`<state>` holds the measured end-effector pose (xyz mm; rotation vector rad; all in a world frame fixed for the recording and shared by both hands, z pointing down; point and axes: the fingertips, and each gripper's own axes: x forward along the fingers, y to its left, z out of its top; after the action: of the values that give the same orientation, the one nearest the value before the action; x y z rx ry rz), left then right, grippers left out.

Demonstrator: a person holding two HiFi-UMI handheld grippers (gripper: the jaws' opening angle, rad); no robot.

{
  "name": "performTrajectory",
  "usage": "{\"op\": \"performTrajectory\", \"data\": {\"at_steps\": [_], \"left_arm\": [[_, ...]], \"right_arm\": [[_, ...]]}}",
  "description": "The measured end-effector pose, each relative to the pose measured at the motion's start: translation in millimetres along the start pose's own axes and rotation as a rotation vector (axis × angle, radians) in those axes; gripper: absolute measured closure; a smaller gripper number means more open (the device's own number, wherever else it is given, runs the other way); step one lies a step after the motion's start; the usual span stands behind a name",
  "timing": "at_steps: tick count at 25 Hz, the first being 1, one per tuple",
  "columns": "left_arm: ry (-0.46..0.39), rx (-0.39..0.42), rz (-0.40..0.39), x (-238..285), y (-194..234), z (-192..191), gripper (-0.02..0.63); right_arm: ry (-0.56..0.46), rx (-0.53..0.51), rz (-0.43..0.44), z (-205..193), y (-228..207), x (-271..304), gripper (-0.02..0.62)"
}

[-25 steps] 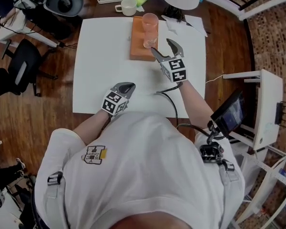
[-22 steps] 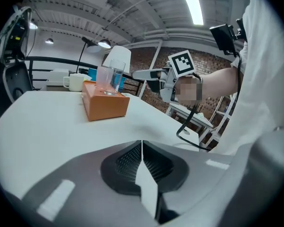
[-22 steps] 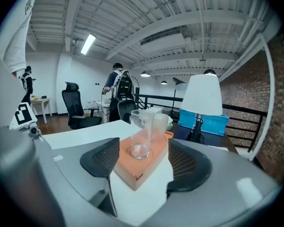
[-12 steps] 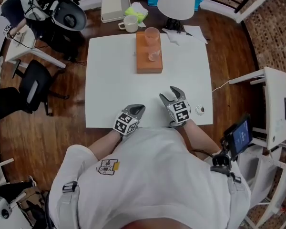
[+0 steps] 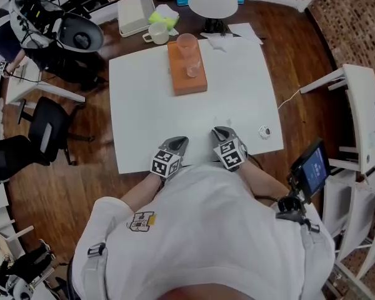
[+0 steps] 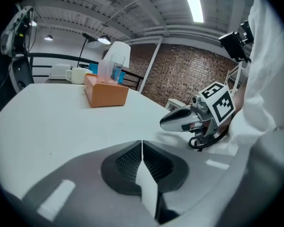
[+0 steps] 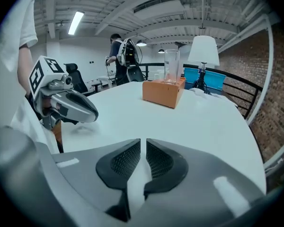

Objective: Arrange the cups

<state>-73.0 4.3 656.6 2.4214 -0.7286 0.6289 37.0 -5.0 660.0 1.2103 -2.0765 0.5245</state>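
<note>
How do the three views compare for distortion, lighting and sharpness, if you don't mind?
Head view: soft even light, the white table bright, little bending. Left gripper view: strong fisheye bend, black corners, the ceiling light strip glares. Right gripper view: same bend and dark corners; the clear cup on the orange block looks sharp.

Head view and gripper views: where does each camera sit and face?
Head view: on the head, steeply down at the table; shoulders, forearms, left gripper, right gripper show.
Left gripper view: on the left gripper, shut, facing the orange box; right gripper at right.
Right gripper view: on the right gripper, jaws closing on nothing, facing that box; left gripper at left.
Shared: the cup on the box.
</note>
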Motion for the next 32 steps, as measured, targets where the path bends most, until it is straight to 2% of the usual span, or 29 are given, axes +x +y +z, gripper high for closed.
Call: {"op": "performTrajectory", "data": {"at_steps": [4, 32], "left_arm": [[0.012, -0.004, 0.007, -1.2, 2.8, -5.2, 0.606], [0.041, -0.003, 0.046, 0.3, 8.1, -21.2, 0.606]], "right_arm": [[0.013, 0.021, -0.025, -5.5, -2.2, -1.9, 0.595], [0.031, 0.01, -0.05, -13.9, -10.7, -3.5, 0.595]]}}
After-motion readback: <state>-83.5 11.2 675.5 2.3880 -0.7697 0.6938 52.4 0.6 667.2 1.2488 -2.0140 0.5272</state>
